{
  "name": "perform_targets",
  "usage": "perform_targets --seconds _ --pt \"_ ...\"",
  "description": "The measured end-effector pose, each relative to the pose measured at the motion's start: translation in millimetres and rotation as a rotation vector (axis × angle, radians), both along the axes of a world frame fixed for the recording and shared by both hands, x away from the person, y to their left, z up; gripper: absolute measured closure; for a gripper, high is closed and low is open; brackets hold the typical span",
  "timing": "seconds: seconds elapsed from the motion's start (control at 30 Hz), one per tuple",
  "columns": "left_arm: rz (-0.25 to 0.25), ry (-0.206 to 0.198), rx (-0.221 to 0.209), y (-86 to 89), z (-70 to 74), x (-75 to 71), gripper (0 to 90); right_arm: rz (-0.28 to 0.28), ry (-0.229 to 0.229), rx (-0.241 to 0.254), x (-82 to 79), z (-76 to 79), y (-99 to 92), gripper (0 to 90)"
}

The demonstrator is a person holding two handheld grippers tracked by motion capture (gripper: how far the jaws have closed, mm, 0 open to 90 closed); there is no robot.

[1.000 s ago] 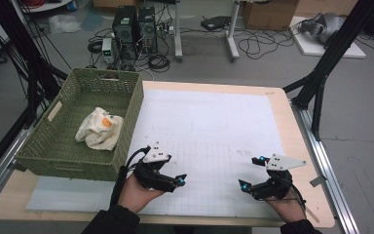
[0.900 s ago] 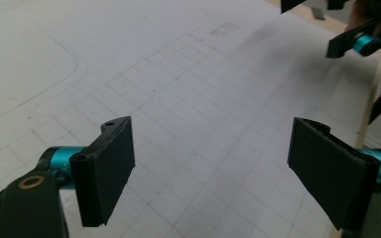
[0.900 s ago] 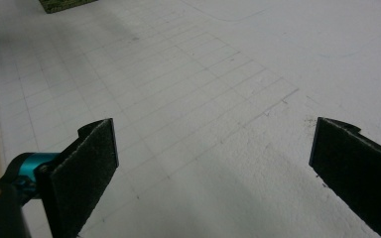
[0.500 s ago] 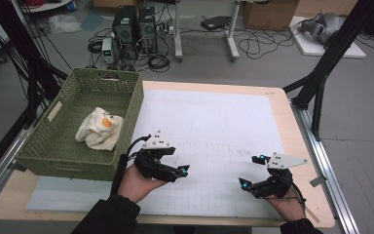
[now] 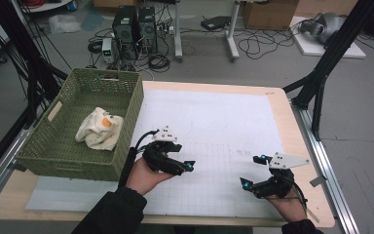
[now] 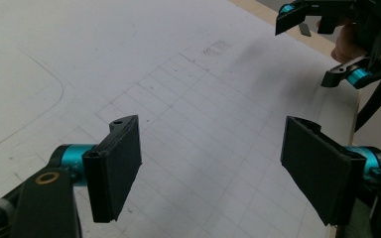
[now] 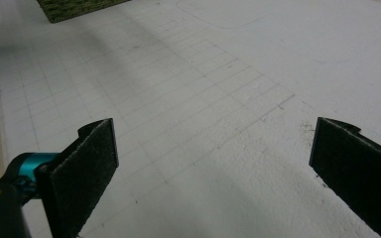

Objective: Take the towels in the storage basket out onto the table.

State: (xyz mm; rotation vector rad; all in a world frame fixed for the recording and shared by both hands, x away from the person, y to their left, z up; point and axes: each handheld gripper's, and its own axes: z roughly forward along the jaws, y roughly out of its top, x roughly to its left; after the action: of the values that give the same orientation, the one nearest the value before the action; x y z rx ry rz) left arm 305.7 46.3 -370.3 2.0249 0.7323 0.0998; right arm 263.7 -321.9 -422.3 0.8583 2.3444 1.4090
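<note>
Cloth (image 5: 99, 127) lies inside green basket (image 5: 53, 146) at left; left gripper (image 5: 187, 165) and right gripper (image 5: 251, 170) gape wide, empty, over white mat (image 5: 214, 117). Placement appears complete.

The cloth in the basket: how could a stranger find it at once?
Find the green woven basket on the table's left side. Inside lies a crumpled cream cloth, nearer its right wall. An orange patch on it sets it apart, and it is the single thing in there.

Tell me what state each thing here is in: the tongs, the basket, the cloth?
Left tongs: open, nothing between them, jaws just closed a little.
Right tongs: open, empty.
Green basket: upright on the table, holding the cloth.
Cloth: crumpled inside the basket.
</note>
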Motion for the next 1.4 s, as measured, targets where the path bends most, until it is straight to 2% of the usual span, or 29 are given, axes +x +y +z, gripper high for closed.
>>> perform_targets --seconds 0.13,0.27,0.37,0.47,0.5,0.53,0.57,0.6,0.67,0.73,0.8,0.83,0.87,0.93,0.97,1.03,1.1,1.2,1.27,1.33,1.4 --pt "0.018 0.024 -0.015 -0.5 -4.3 11.2 24.9 0.005 -0.001 -0.001 0.5 -0.2 0.3 4.0" --pt "0.029 0.059 -0.059 0.0 -7.1 20.8 26.3 0.006 0.000 -0.001 0.6 -0.2 0.5 4.0" --pt "0.038 0.107 -0.133 2.4 -8.5 28.9 27.7 0.009 0.008 0.004 1.1 -0.1 0.9 4.0" --pt "0.054 0.127 -0.189 5.3 -3.4 33.4 28.4 0.010 0.001 0.004 1.6 -0.1 0.7 4.0" --pt "0.058 0.139 -0.234 6.7 -0.2 34.3 28.4 0.010 0.001 0.004 1.6 -0.1 0.7 4.0" --pt "0.066 0.140 -0.259 8.1 4.1 34.8 28.6 0.010 0.001 0.004 1.7 -0.1 0.5 4.0" --pt "0.083 0.139 -0.302 10.4 13.8 35.7 29.5 0.009 0.005 0.006 1.8 -0.2 0.6 4.0" --pt "0.083 0.139 -0.302 10.4 13.8 35.7 29.8 0.009 0.005 0.006 1.8 -0.2 0.6 4.0" --pt "0.105 0.139 -0.330 13.2 23.6 36.8 30.0 0.011 0.006 0.006 2.0 -0.2 0.8 4.0" --pt "0.120 0.125 -0.327 16.6 33.0 37.4 30.5 0.016 0.002 0.008 1.9 -0.1 1.2 4.0" --pt "0.132 0.132 -0.315 20.6 40.8 38.7 31.2 0.017 0.004 0.006 1.6 0.0 1.1 4.0" --pt "0.142 0.137 -0.327 26.8 46.9 39.4 31.4 0.016 -0.002 0.008 1.9 0.1 0.8 4.0" --pt "0.142 0.137 -0.327 26.8 46.9 39.4 31.8 0.017 -0.002 0.008 1.9 0.2 0.5 4.0" --pt "0.149 0.147 -0.290 31.0 51.2 40.2 32.1 0.015 0.003 0.009 1.6 0.3 0.4 4.0" --pt "0.150 0.158 -0.291 33.7 52.2 41.5 32.1 0.015 0.003 0.009 1.6 0.3 0.4 4.0" --pt "0.155 0.172 -0.229 39.4 56.8 45.7 32.4 0.018 -0.002 0.010 2.2 0.3 0.5 4.0" --pt "0.153 0.181 -0.224 40.9 58.4 47.2 32.6 0.019 -0.002 0.009 2.3 0.3 0.4 4.0" --pt "0.133 0.185 -0.178 44.6 65.1 51.8 33.3 0.019 -0.002 0.010 2.7 0.1 0.6 4.0" --pt "0.115 0.168 -0.142 45.9 70.1 55.1 33.5 0.019 -0.003 0.009 2.9 0.1 0.5 4.0" --pt "0.079 0.195 -0.141 48.7 72.8 61.2 33.6 0.020 -0.002 0.010 3.0 -0.1 0.4 4.0" --pt "0.050 0.211 -0.118 51.6 74.4 66.9 34.3 0.020 0.002 0.011 2.7 -0.1 0.5 4.0"
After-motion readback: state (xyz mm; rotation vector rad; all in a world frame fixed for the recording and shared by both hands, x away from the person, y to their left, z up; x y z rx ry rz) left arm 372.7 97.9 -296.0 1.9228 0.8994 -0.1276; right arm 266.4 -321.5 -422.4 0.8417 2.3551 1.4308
